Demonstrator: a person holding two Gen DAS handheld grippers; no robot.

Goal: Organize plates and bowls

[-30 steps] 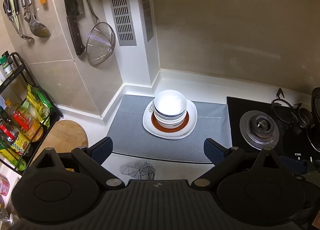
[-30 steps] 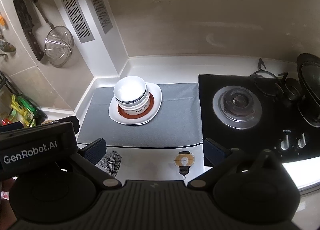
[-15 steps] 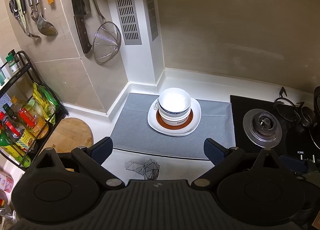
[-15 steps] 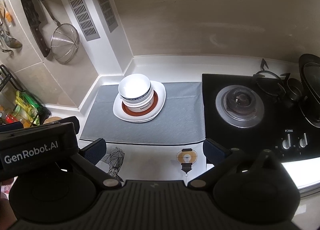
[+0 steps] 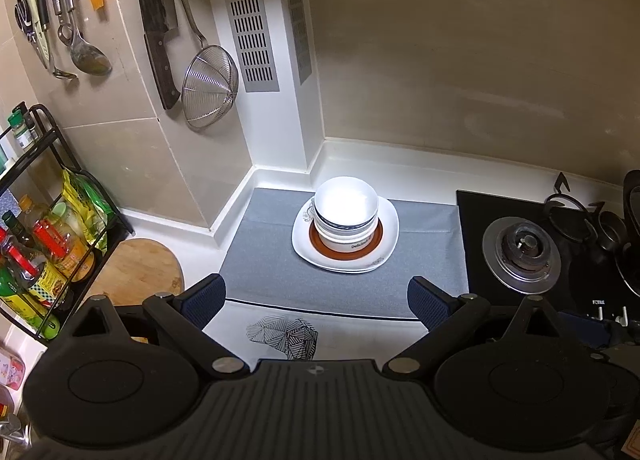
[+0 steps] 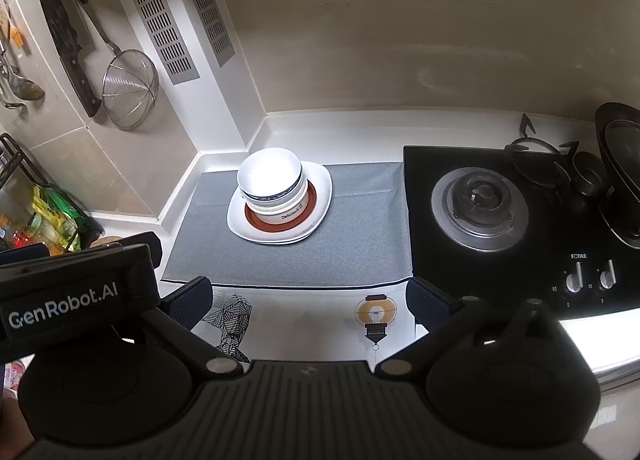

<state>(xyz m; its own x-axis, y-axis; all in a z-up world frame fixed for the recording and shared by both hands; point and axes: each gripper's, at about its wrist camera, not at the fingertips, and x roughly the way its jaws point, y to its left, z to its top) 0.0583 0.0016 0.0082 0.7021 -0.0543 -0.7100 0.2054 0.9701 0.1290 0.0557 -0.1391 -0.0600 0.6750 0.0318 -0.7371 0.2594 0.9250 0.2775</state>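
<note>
A stack of white bowls (image 5: 346,212) sits on stacked plates (image 5: 386,228), white with a brown-rimmed one on top, on a grey mat (image 5: 264,260) in the counter corner. The same stack of bowls (image 6: 272,184) and plates (image 6: 320,196) shows in the right wrist view. My left gripper (image 5: 316,300) is open and empty, held back above the counter's front. My right gripper (image 6: 308,300) is open and empty too, beside the left gripper's body (image 6: 68,292).
A gas hob (image 5: 520,248) with burner and dark pans lies right of the mat. A rack of bottles (image 5: 36,244) and a round wooden board (image 5: 136,272) stand at the left. A cleaver, strainer (image 5: 208,88) and ladles hang on the wall.
Both grippers have drawn back and shifted slightly left; the stack now sits a little further right and further off in both views. Nothing on the counter moved.
</note>
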